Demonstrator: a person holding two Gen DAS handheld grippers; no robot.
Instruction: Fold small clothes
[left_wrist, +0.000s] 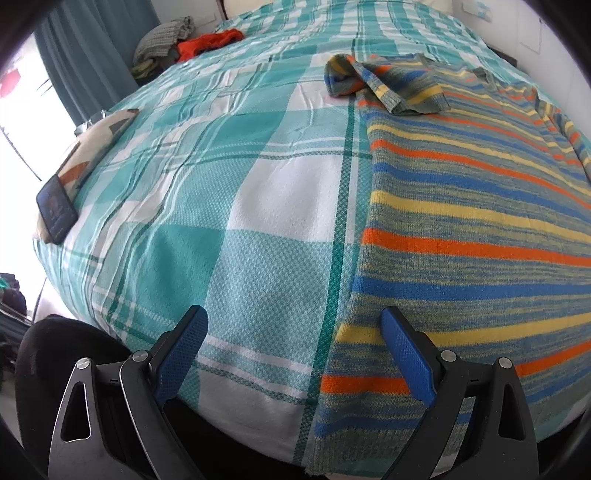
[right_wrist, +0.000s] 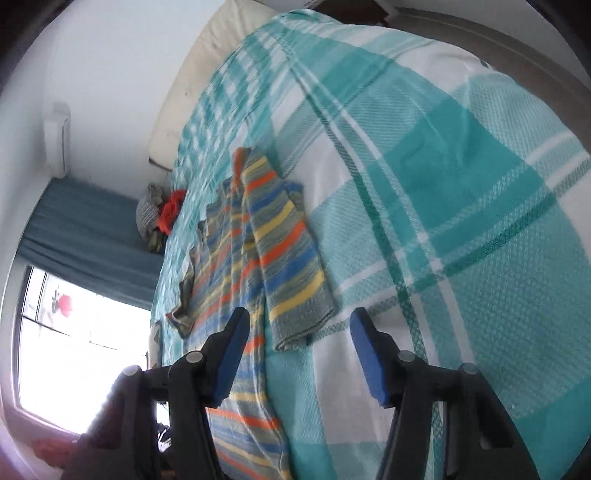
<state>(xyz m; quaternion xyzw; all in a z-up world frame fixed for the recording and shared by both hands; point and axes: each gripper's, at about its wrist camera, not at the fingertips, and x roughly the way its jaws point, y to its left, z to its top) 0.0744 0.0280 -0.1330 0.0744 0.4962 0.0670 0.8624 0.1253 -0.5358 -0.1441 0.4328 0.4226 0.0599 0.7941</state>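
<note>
A small striped knit sweater, in blue, orange, yellow and grey-green, lies flat on a teal and white checked bedspread. One sleeve is folded over at its far end. My left gripper is open over the sweater's near left hem, with the right finger above the fabric. In the right wrist view the sweater lies ahead with a sleeve folded across it. My right gripper is open and empty just before that sleeve's cuff.
A phone leans on a patterned pillow at the bed's left edge. A pile of clothes, one orange, sits at the far left corner. Teal curtains and a bright window are beside the bed.
</note>
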